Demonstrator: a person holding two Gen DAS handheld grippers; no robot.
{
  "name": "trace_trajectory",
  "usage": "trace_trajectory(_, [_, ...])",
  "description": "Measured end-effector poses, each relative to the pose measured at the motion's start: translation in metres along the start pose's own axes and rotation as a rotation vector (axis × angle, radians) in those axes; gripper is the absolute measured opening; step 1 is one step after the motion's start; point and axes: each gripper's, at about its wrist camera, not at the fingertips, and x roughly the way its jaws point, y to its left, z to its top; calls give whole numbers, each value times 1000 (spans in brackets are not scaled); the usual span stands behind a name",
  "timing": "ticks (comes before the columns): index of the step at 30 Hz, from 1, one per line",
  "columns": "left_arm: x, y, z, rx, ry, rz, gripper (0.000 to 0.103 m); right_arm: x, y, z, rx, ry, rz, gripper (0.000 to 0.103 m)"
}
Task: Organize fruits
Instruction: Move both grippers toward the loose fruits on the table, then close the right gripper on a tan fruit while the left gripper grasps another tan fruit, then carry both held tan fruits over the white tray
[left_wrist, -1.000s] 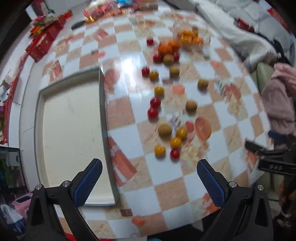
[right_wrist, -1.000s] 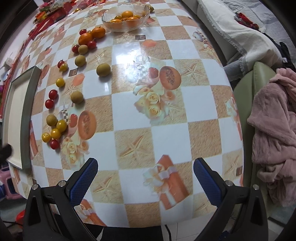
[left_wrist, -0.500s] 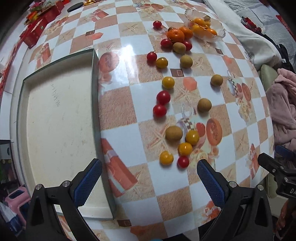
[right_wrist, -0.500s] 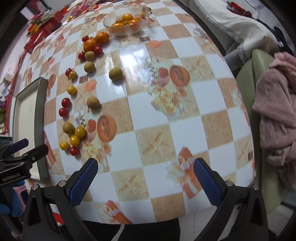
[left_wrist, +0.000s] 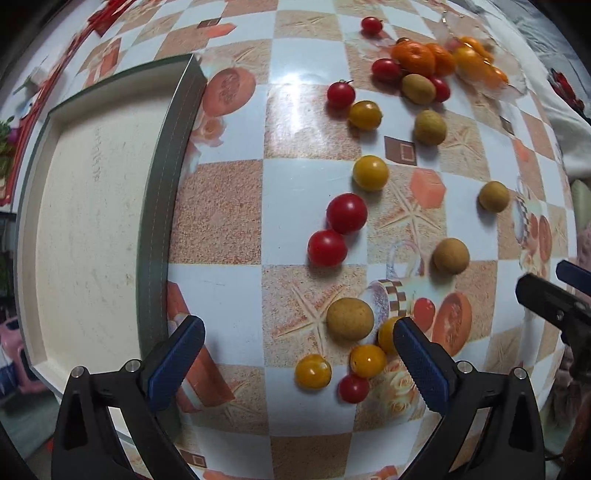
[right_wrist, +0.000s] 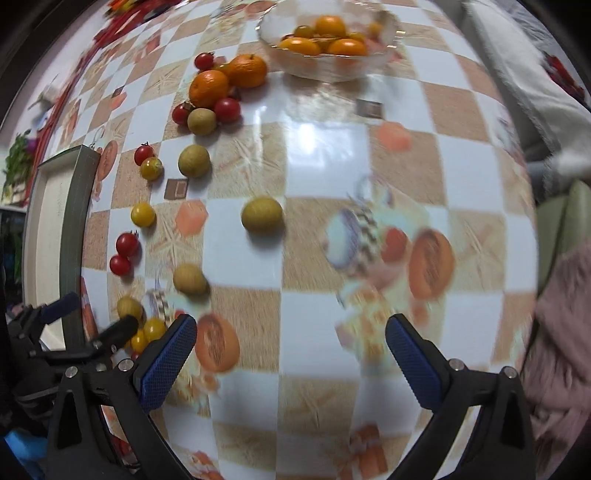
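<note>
Loose fruit lies on the checked tablecloth: red cherry tomatoes (left_wrist: 346, 213), yellow tomatoes (left_wrist: 370, 172), tan longans (left_wrist: 349, 319) and two oranges (right_wrist: 209, 88). A near cluster of yellow tomatoes (left_wrist: 313, 371) and one small red tomato (left_wrist: 353, 388) sits between my left gripper's fingers. My left gripper (left_wrist: 298, 358) is open and empty just above that cluster. My right gripper (right_wrist: 288, 360) is open and empty over bare cloth, right of the fruit. The left gripper also shows in the right wrist view (right_wrist: 88, 321).
A shallow cream tray (left_wrist: 159, 206) with a dark rim lies left of the fruit. A glass bowl (right_wrist: 328, 66) holding orange fruit stands at the far side. A pink garment (right_wrist: 561, 332) and a grey cushion (right_wrist: 517, 70) lie beyond the table's right edge.
Both grippers have moved forward and lower over the table. The fruit looks larger, and the left gripper now frames the near cluster. Both stay open.
</note>
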Motion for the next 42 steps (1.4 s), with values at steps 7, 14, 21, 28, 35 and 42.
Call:
trace_trajectory(7, [9, -4, 6, -24, -15, 9, 103, 27, 12, 29, -61, 16, 17, 90])
trace_trajectory(14, [23, -20, -3, -28, -9, 23, 82, 37, 28, 44, -114, -8, -19, 80])
trace_trajectory(21, [10, -26, -15, -14, -38, 22, 57, 35, 53, 58, -157, -46, -59, 30])
trace_trajectory(28, [1, -29, -21, -24, -61, -54, 28, 26, 35, 58, -67, -41, 40, 31])
trace_trajectory(35, [-15, -22, -29, 0, -83, -100, 28, 13, 13, 43, -56, -39, 75, 31])
trace_trajectory(42, [-42, -6, -37, 21, -116, -127, 28, -5, 24, 13, -64, -53, 97, 31])
